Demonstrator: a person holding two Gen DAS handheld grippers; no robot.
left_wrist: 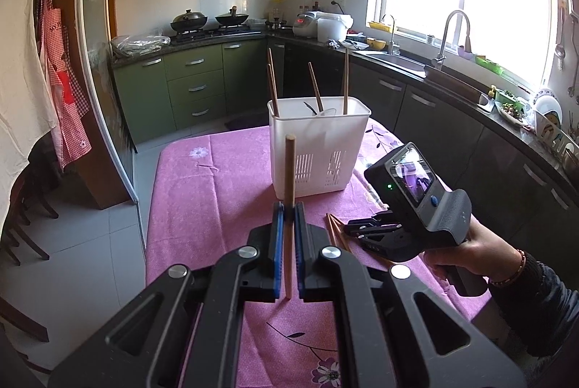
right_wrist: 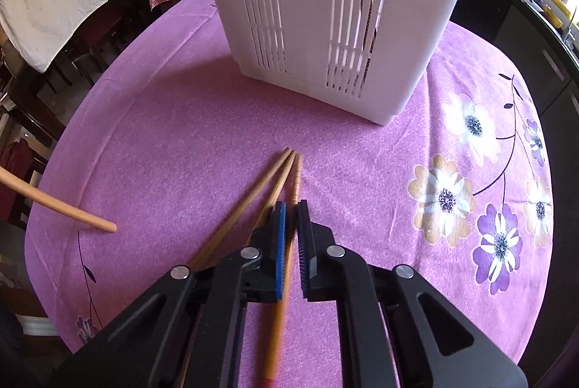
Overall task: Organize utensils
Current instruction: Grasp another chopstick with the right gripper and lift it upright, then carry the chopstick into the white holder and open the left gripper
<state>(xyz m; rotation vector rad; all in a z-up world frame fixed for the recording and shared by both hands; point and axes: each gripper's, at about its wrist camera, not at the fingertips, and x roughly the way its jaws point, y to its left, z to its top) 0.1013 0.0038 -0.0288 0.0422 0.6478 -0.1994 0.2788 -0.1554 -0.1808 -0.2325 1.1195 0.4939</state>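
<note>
Right now you are working mid-task: your left gripper (left_wrist: 288,212), at the lower centre of the left wrist view, is clenching one upright chopstick (left_wrist: 289,171) between its blue pads, and your right gripper (right_wrist: 291,207) is closing tight on another chopstick (right_wrist: 295,178) picked from the loose group (right_wrist: 267,185) lying on the pink tablecloth (right_wrist: 163,134) of the table. In the right wrist view that stick is running between the fingers (right_wrist: 279,236), which are pinching it. The white utensil holder (left_wrist: 318,149) is standing just beyond, at the centre of the left view and the upper centre of the right view.

I am judging the next move like this: you are needing to lift the right stick clear of its neighbours without dragging them, then tip both sticks upright over the holder's open top and release them into a compartment.

Counting: three chopsticks are lying on the cloth, one of them in your right fingers; one more is in your left fingers, with its tip showing at the left edge of the right view. Four are already standing in the holder (left_wrist: 316,87), beside a dark utensil I cannot identify. There is one holder.
</note>
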